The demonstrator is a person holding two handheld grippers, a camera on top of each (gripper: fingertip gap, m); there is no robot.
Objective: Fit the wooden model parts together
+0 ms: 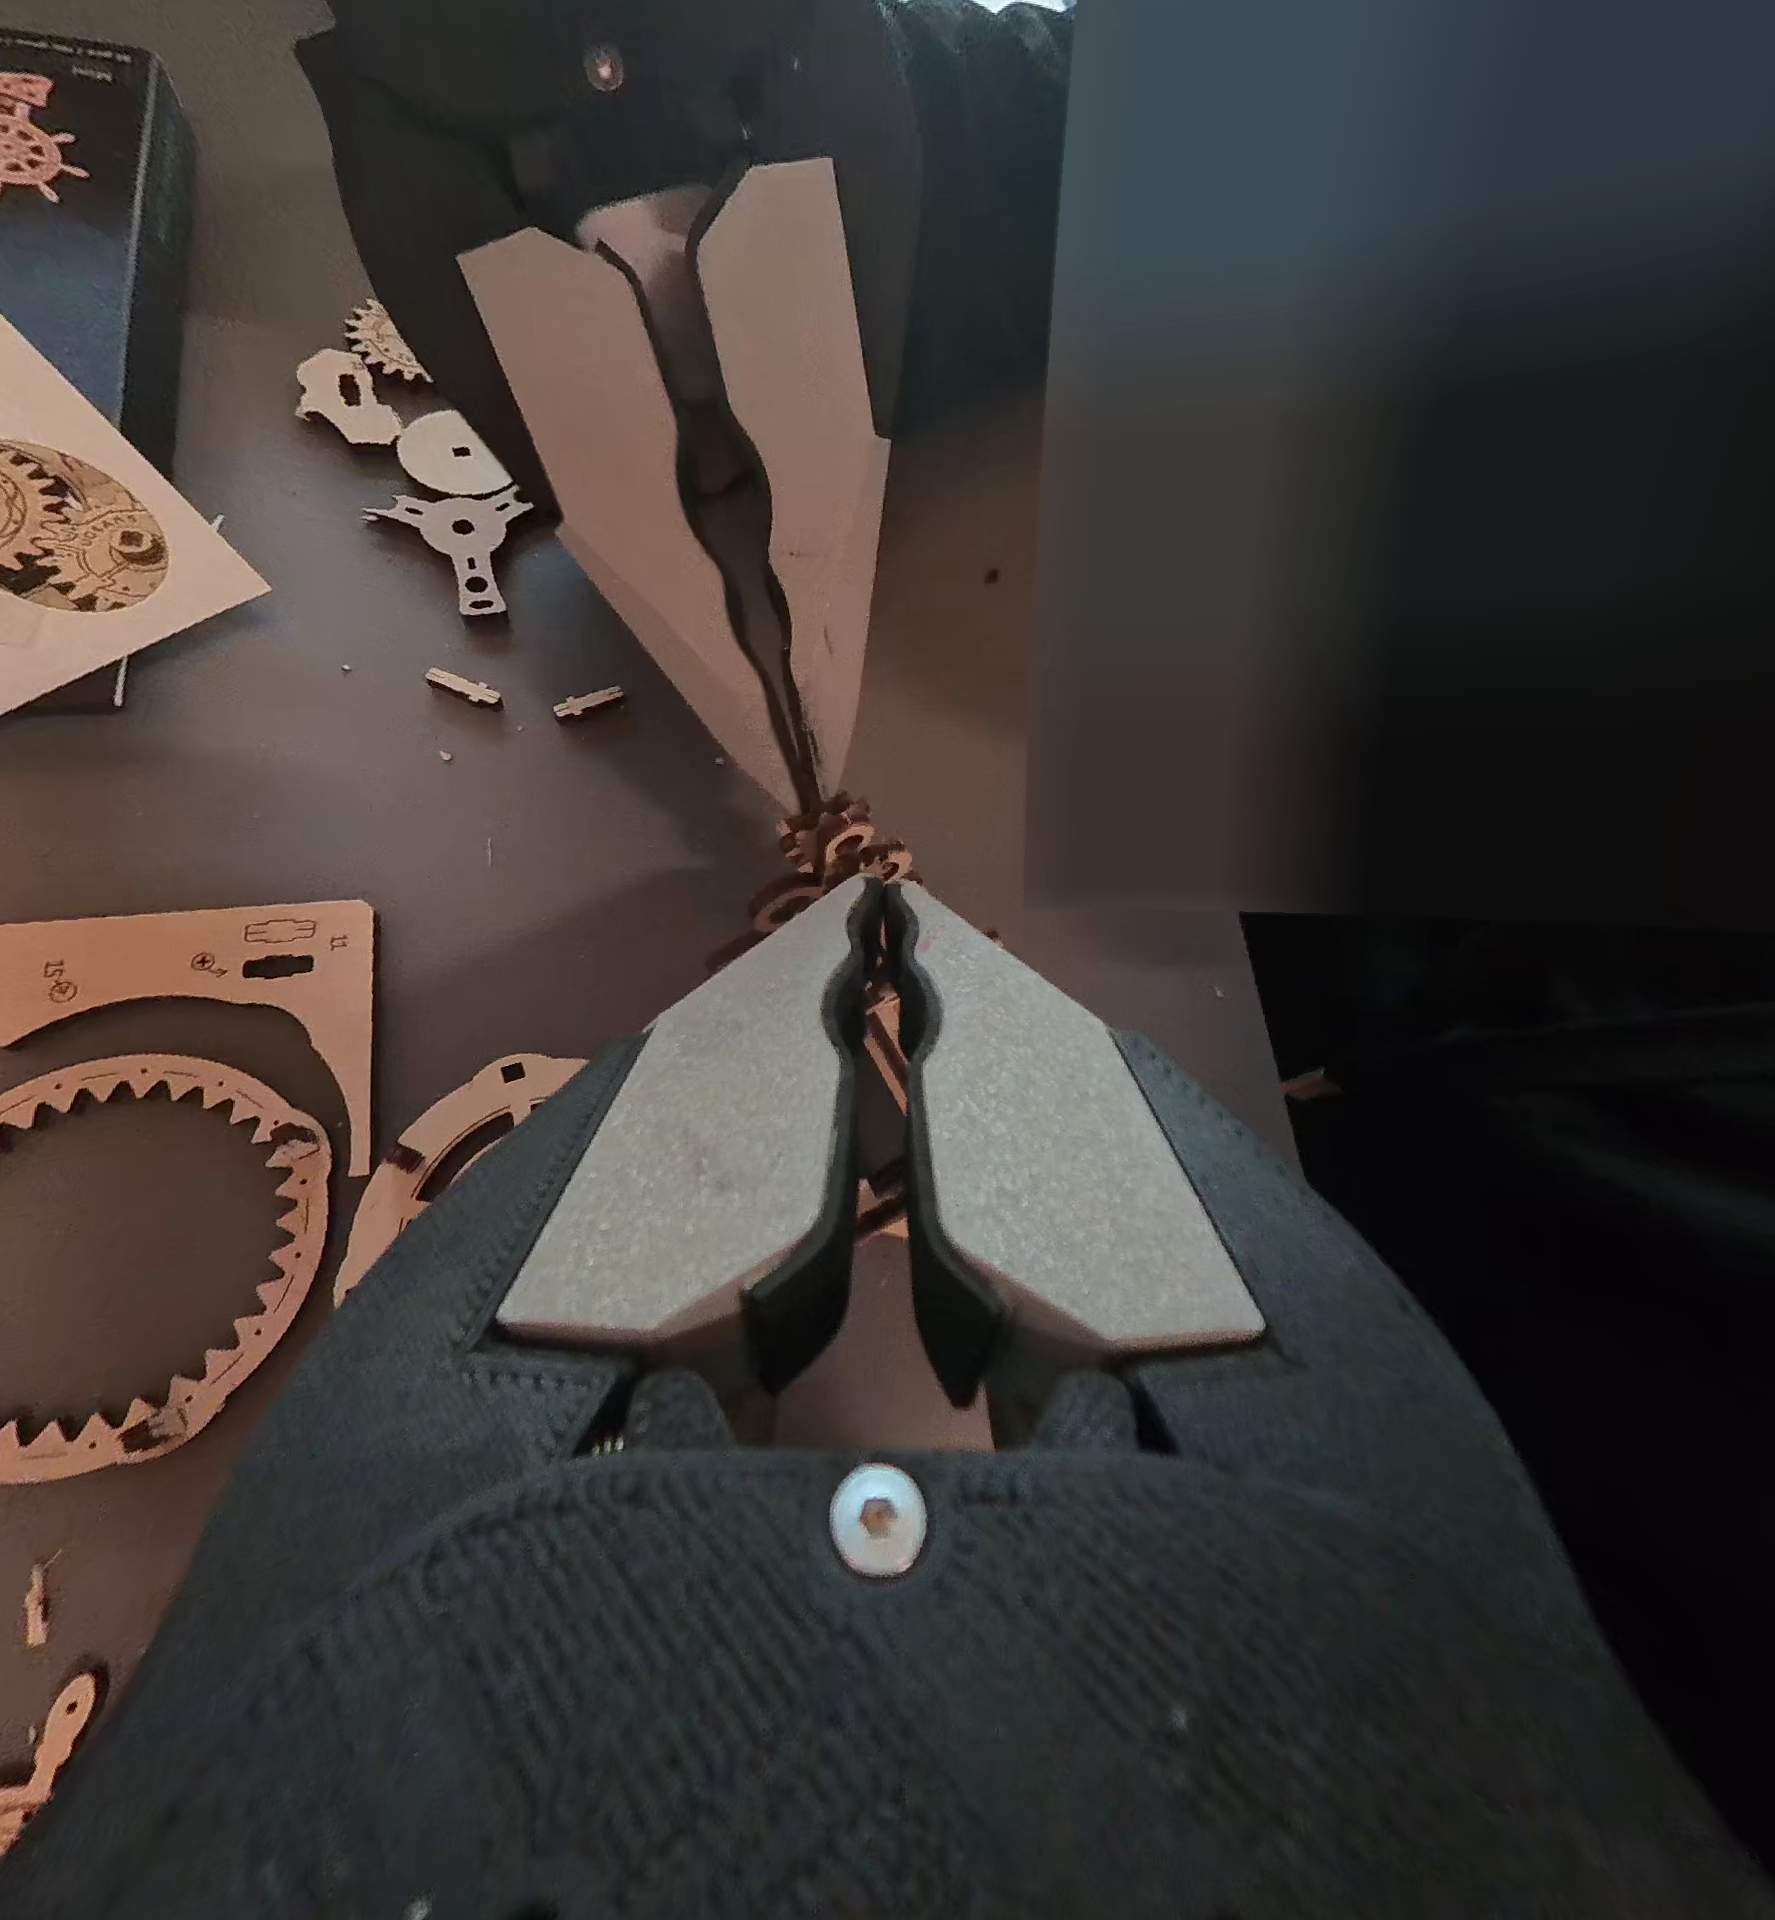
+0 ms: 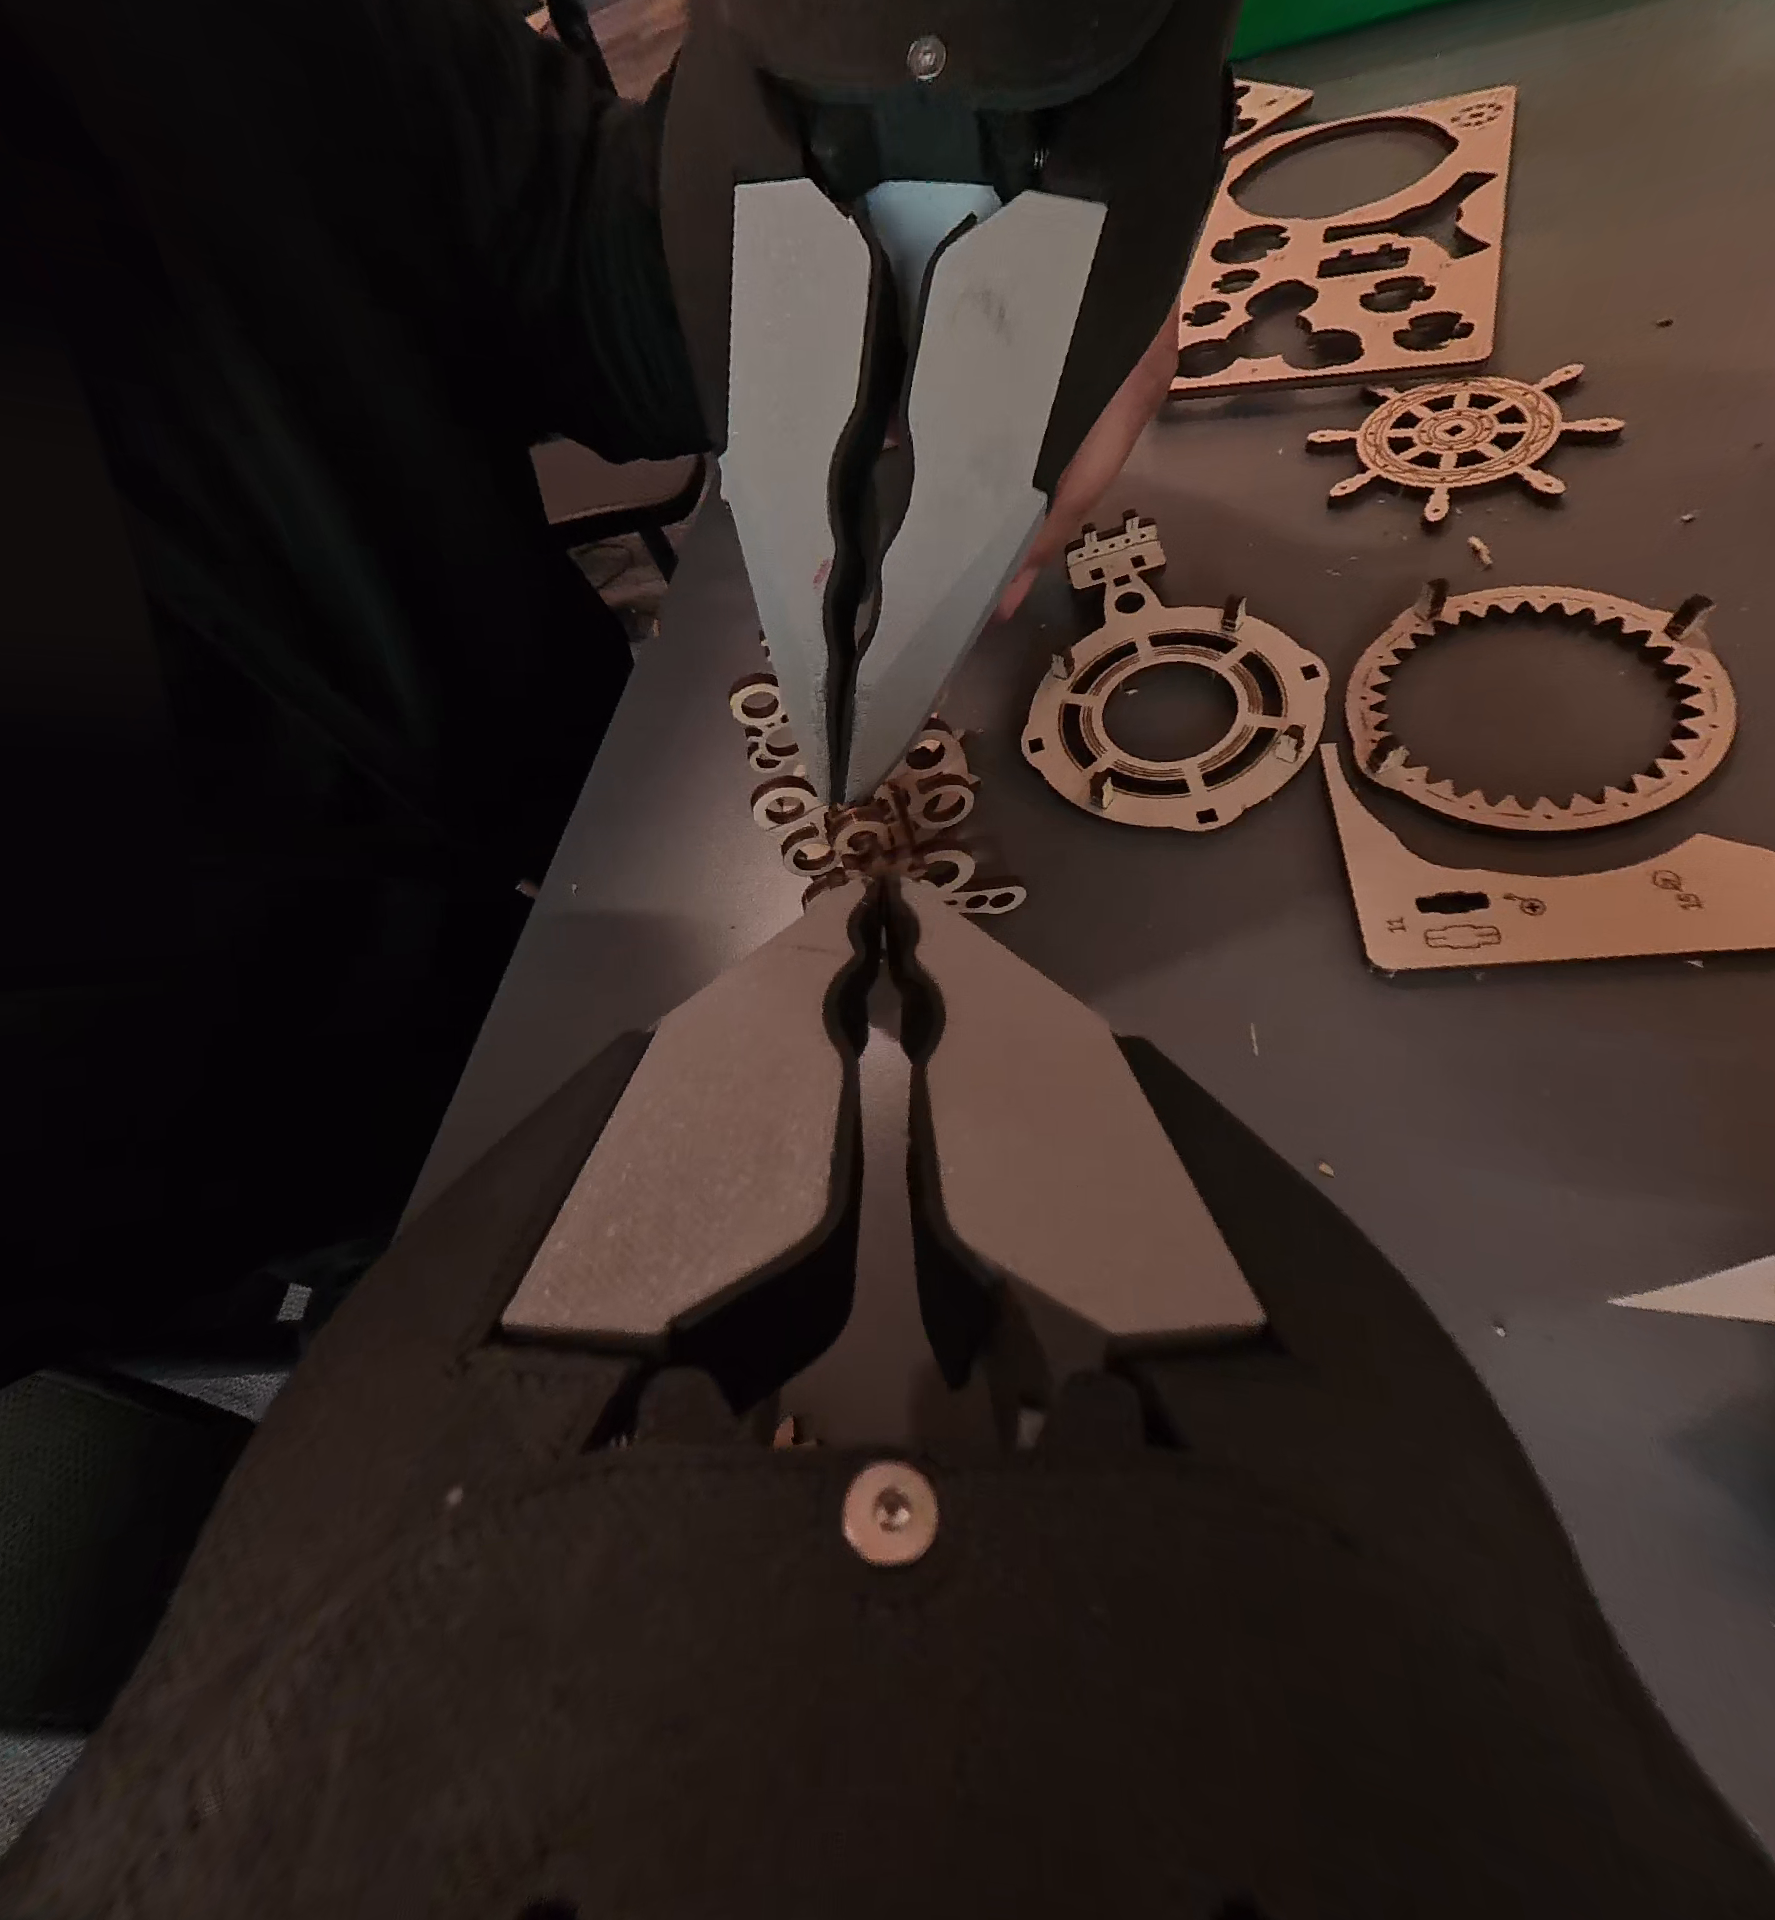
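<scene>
A small wooden assembly of looped, ring-patterned pieces (image 1: 841, 831) is held above the dark table between two grippers that meet tip to tip. My left gripper (image 1: 883, 891) is shut on its near side, and wood shows between the fingers (image 1: 758, 1143). The right gripper (image 1: 808, 784) comes in from the far side, shut on the same assembly. In the right wrist view the assembly (image 2: 867, 831) fans out on both sides of the tips. My right gripper (image 2: 878, 906) is shut on it from below, and the left gripper (image 2: 852, 781) from above.
A dark box (image 1: 41, 208), an instruction sheet (image 1: 52, 540), loose wooden parts (image 1: 447, 457) and a toothed ring in its sheet (image 1: 114, 1247) lie to the left. A ship's wheel (image 2: 1465, 436), a round frame (image 2: 1174, 717) and a punched sheet (image 2: 1350, 239) lie to the right. The table edge (image 2: 592, 790) runs just left of the grippers. My left and right fingertips are right by each other.
</scene>
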